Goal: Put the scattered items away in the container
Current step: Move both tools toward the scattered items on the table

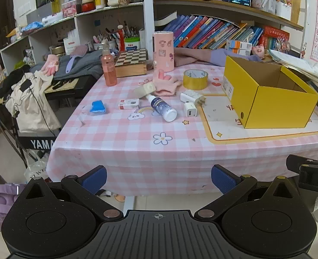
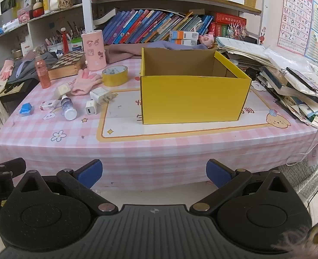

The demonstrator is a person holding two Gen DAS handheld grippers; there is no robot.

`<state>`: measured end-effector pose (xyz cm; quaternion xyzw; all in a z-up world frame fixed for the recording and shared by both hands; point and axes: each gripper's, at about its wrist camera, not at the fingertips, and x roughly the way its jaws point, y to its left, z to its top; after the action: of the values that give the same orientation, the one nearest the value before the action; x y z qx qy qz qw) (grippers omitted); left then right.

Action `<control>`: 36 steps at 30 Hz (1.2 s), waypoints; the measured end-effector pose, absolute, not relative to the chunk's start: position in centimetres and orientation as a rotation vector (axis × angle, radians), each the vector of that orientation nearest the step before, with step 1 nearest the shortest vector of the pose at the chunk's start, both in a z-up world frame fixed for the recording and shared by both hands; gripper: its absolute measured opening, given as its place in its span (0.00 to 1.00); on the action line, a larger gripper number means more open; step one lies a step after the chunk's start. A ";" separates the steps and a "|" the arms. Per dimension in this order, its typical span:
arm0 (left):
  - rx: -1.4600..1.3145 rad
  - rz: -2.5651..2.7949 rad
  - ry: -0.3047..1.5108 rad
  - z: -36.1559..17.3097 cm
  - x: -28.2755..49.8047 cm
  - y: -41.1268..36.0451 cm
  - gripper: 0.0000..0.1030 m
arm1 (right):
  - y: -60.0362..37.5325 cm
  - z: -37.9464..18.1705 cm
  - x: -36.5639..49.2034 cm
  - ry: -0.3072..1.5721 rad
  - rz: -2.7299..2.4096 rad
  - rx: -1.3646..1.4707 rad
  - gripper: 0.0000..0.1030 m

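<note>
Task status: not started, judging by the layout. Yellow box (image 2: 193,99) upright and open-topped on the counter (image 2: 159,149), interior bare as far as visible in the right wrist view. All loose items outside the box, clustered to its left: tape roll (image 1: 195,79) nearest the box's far left corner; pink glove (image 1: 165,85) just left of the tape roll; two white chargers (image 1: 191,102) close to the box's left wall, one behind the other; white spray bottle (image 1: 162,107) lying on its side left of the chargers; small white-and-red card box (image 1: 128,104) further left; blue packet (image 1: 97,107) furthest from the box; a beige block (image 1: 144,89) touching the glove's left edge. Left gripper (image 1: 159,178) held short of the counter's near edge, blue-padded fingers (image 1: 95,178) spread wide, nothing between them. Right gripper (image 2: 154,172) likewise short of the near edge, facing the box front, fingers (image 2: 218,172) spread wide and empty. Remaining: every listed item to be picked and placed in the box. Chargers judged the shortest transfer.
</note>
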<state>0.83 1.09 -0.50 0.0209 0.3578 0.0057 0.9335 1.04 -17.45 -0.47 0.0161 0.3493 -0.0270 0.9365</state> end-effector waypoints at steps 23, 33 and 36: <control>0.025 0.063 0.741 -0.6 1.2 3.4 1.00 | -15.1 0.0 2.6 0.717 0.017 0.009 1.00; 0.010 0.092 0.750 -0.9 1.6 4.0 1.00 | -14.3 -0.4 3.7 0.726 0.066 -0.001 1.00; 0.005 0.104 0.754 -1.0 2.0 4.2 1.00 | -14.2 -0.5 4.3 0.729 0.084 -0.001 1.00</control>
<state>1.95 4.23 -0.98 0.0023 0.3679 0.0508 0.9285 4.29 -14.16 -0.55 -0.0004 0.3564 0.0413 0.9334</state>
